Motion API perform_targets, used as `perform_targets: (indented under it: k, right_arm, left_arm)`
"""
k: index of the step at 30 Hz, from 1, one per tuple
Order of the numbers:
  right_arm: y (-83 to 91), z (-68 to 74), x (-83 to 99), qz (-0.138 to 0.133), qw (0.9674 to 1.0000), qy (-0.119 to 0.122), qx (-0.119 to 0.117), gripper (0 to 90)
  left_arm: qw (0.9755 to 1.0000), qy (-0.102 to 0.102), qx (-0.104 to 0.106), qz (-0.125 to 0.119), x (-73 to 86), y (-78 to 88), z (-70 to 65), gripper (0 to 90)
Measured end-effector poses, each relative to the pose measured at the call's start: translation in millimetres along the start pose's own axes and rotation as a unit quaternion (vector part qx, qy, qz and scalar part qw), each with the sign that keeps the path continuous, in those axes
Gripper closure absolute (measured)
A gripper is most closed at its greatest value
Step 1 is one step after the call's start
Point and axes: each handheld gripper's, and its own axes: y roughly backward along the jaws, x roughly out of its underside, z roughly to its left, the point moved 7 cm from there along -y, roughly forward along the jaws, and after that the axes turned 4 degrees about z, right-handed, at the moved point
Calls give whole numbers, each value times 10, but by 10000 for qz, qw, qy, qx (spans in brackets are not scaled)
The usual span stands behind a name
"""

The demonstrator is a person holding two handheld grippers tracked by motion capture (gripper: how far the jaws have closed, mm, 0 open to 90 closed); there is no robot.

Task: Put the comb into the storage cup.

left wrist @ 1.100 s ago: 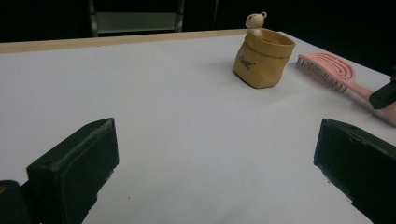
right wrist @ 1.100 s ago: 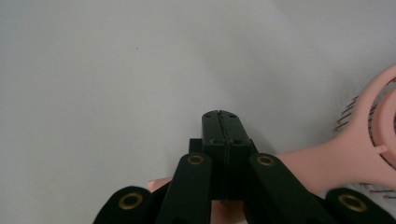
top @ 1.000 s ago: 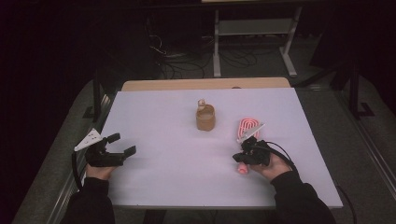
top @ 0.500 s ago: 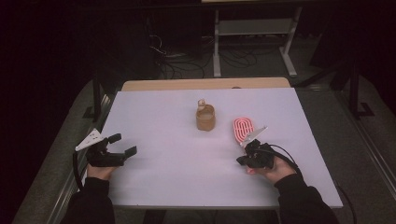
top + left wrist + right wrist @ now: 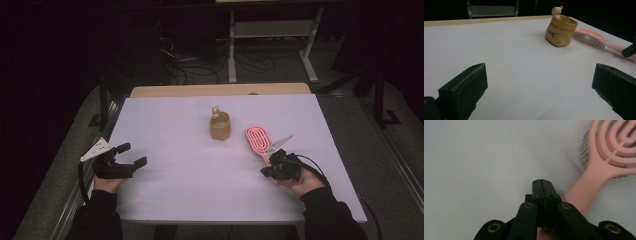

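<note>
Beside closed right gripper (image 5: 541, 185): pink brush (image 5: 610, 157) handle, apparently touching.

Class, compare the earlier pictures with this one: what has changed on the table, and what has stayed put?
The pink brush, held by its handle in the shut right gripper, went from raised on edge to lying flat, its head nearer the pouch. The left gripper stayed open and in place; the pouch did not move.

Black grippers (image 5: 129, 161), brass screws, grey plates, dark sleeves (image 5: 327, 215)
</note>
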Motion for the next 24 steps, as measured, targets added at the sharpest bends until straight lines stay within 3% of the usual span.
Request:
perform_targets:
  k: [7, 24]
  right_arm:
    - [95, -88, 60, -107, 9998, -147, 49, 889]
    - [156, -221, 170, -85, 9992, -329, 214, 888]
  left_arm:
    - [10000, 22, -8, 12, 2, -8, 8, 0]
    - [10000, 9, 18, 29, 3, -20, 4, 0]
